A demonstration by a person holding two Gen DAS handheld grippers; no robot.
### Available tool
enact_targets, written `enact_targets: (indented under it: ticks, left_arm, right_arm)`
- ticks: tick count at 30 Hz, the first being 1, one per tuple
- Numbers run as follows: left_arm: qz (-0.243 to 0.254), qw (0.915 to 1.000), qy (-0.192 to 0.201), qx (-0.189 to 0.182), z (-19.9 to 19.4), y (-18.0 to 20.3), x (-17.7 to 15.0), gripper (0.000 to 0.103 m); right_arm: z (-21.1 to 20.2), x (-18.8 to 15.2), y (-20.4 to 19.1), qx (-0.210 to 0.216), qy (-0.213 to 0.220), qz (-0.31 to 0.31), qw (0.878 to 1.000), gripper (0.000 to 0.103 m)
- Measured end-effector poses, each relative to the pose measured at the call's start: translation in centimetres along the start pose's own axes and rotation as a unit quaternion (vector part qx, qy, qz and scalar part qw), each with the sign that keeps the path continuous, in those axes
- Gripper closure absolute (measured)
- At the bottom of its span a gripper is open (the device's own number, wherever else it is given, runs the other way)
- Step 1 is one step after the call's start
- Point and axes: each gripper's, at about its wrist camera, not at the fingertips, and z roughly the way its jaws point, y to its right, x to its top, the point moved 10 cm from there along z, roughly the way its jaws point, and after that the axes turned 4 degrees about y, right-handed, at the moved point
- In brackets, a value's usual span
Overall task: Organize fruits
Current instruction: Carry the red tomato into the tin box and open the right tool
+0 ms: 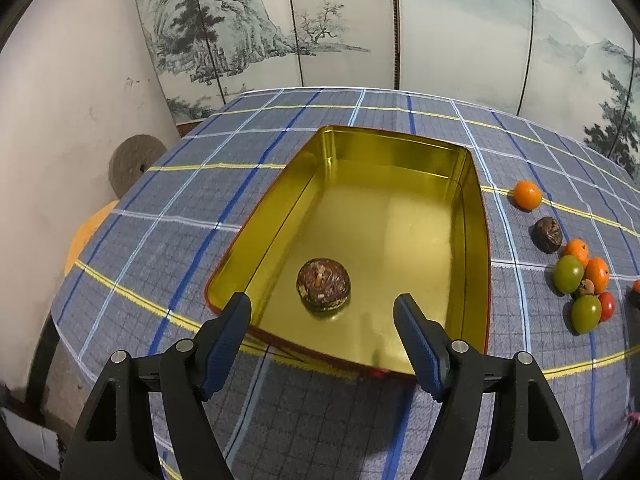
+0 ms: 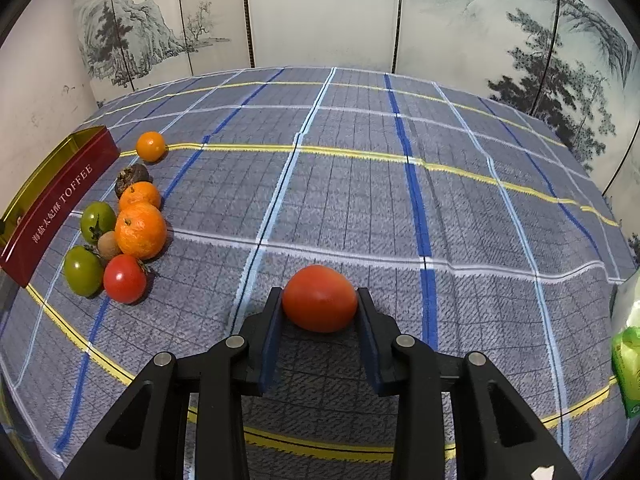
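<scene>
A gold-lined tin [image 1: 474, 216] with red outer walls [image 2: 60, 204] lies open on the checked tablecloth. One dark brown fruit [image 1: 323, 284] sits inside it near the front. My left gripper [image 1: 322, 316] is open and empty, just above the tin's near edge, the brown fruit ahead between the fingers. My right gripper [image 2: 318, 312] is shut on a red tomato [image 2: 319, 298], held over the cloth. A cluster of fruit lies right of the tin: oranges [image 2: 140, 230], green tomatoes [image 2: 83, 270], a red tomato [image 2: 125, 279], a brown fruit [image 2: 132, 176].
A lone orange [image 2: 150, 146] lies by the tin's far corner. A green and white packet [image 2: 628, 360] sits at the table's right edge. A painted folding screen [image 2: 320, 12] stands behind the table, and a white wall [image 1: 60, 120] is at the left.
</scene>
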Motion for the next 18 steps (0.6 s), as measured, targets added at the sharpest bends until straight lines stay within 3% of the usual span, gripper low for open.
enact_targets:
  ticks: [9,18]
  left_arm:
    - [-0.025,0.9997,0.0,-0.002,-1.1,-1.2,-0.7,0.024]
    - [-0.056,0.9983,0.005,0.016,-2.4,-4.5,-1.4,0.024]
  right_arm:
    - [-2.3,3.9,-4.2,0.046,0.029,-0.011,0.998,0.071]
    - [-4.0,6.9,-15.3,0.139,0.047,-0.07,0.987,0.071]
